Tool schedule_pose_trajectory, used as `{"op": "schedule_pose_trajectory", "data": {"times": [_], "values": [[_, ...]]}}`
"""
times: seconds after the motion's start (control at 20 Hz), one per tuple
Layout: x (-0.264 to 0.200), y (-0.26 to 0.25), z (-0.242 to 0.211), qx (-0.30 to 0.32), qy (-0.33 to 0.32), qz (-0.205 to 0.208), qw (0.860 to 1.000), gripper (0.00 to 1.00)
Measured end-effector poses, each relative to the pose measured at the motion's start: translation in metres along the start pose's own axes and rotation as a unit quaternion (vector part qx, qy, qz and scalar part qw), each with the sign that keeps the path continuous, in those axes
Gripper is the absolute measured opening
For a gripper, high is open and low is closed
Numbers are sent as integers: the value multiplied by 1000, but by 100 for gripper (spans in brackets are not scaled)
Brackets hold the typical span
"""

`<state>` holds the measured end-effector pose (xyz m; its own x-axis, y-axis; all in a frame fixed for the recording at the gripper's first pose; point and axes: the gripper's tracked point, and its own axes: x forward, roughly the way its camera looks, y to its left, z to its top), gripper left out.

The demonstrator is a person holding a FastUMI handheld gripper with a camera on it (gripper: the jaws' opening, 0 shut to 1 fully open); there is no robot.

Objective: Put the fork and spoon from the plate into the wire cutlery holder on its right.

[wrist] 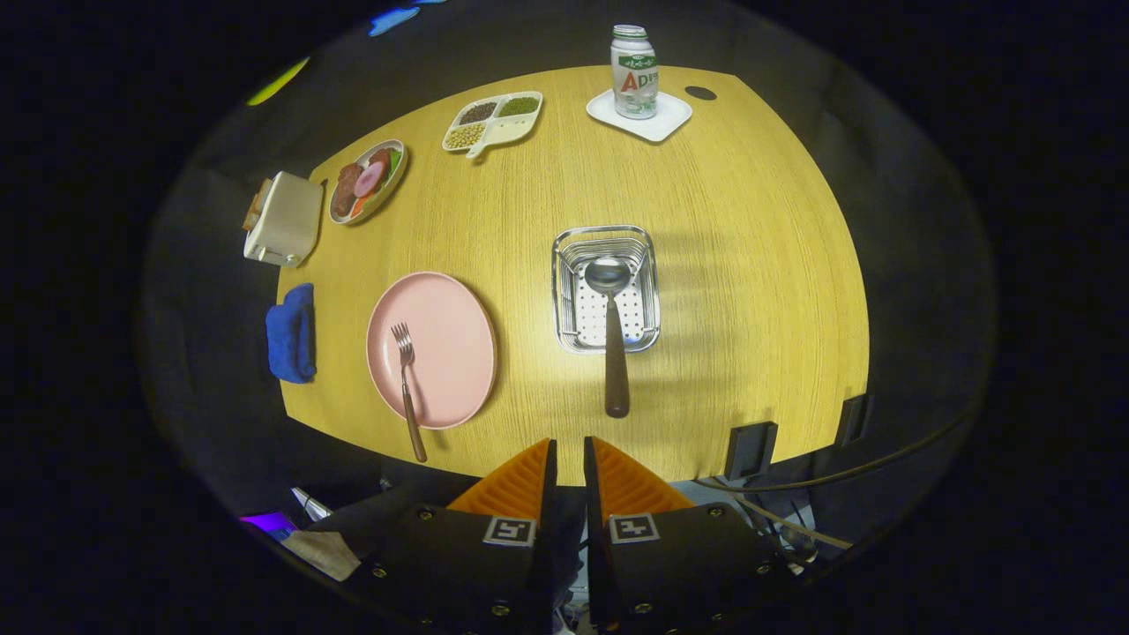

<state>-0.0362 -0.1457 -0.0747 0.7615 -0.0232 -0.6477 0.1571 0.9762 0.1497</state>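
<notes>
Lying on the pink plate point(441, 326), the fork point(407, 379) remains to be moved: its tines rest on the plate's face and its wooden handle runs out over the plate's near rim onto the tabletop point(547, 176). The spoon point(612, 335) is already in the wire cutlery holder point(564, 300), just right of the plate, bowl down inside and handle leaning out over the holder's near wall.

Judged from its look, the fork is light, rigid and thin, with a metal head likely to be slippery and a wooden handle offering better friction. The overhanging handle end, clear of the plate, appears the best place to take hold; pinching at the tines risks a slip or dragging the plate.

Beyond the plate sit a dish of sliced food point(366, 181) and a divided tray of beans point(492, 121); a toaster point(282, 219) and a blue cloth point(291, 332) lie to the plate's left. A bottle point(634, 72) stands on a white coaster point(639, 115) far beyond the holder.

The hand-held gripper point(569, 463) hangs off the tabletop's near edge, right of the plate, its fingers drawn to a narrow gap and holding nothing.
</notes>
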Motion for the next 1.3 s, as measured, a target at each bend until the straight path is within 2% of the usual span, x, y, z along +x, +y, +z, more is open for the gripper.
{"op": "schedule_pose_trajectory", "data": {"times": [0.7, 1.3], "values": [[31, 92, 3, -31, -21, 55, 998, 16], [88, 167, -27, -80, 28, 84, 993, 16]]}}
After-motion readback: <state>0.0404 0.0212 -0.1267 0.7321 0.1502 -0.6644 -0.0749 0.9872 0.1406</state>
